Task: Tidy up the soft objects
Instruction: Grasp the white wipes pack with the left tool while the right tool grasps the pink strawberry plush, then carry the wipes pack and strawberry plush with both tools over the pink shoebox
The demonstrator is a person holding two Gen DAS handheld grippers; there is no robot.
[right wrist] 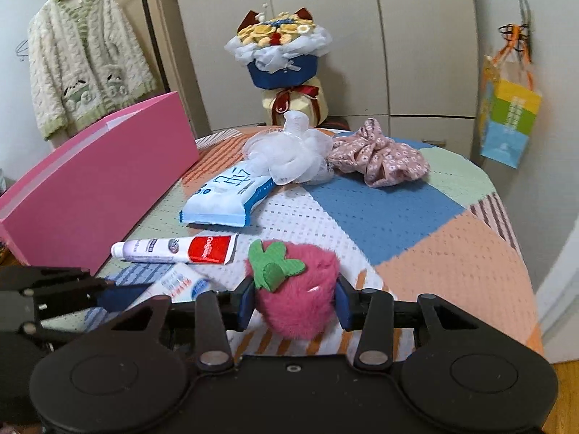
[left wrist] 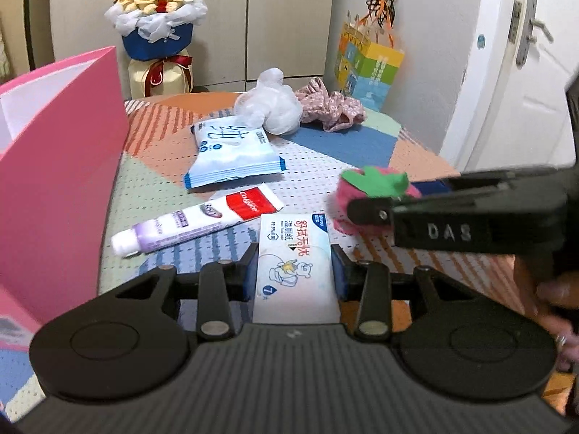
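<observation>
Left gripper (left wrist: pixel 295 271): blue pads flank small wipes packet (left wrist: pixel 294 253) on tablecloth (left wrist: pixel 362 144), apparently clamped. Right gripper (right wrist: pixel 294 302): pads pressed on plush strawberry (right wrist: pixel 295 289) at near table edge. Pink box (right wrist: pixel 90 181) stands left, likely destination. Risks: slick packet slipping from pads when lifted; grippers near each other, could collide; toothpaste tube (right wrist: pixel 173 249) just beside packet, could get knocked
</observation>
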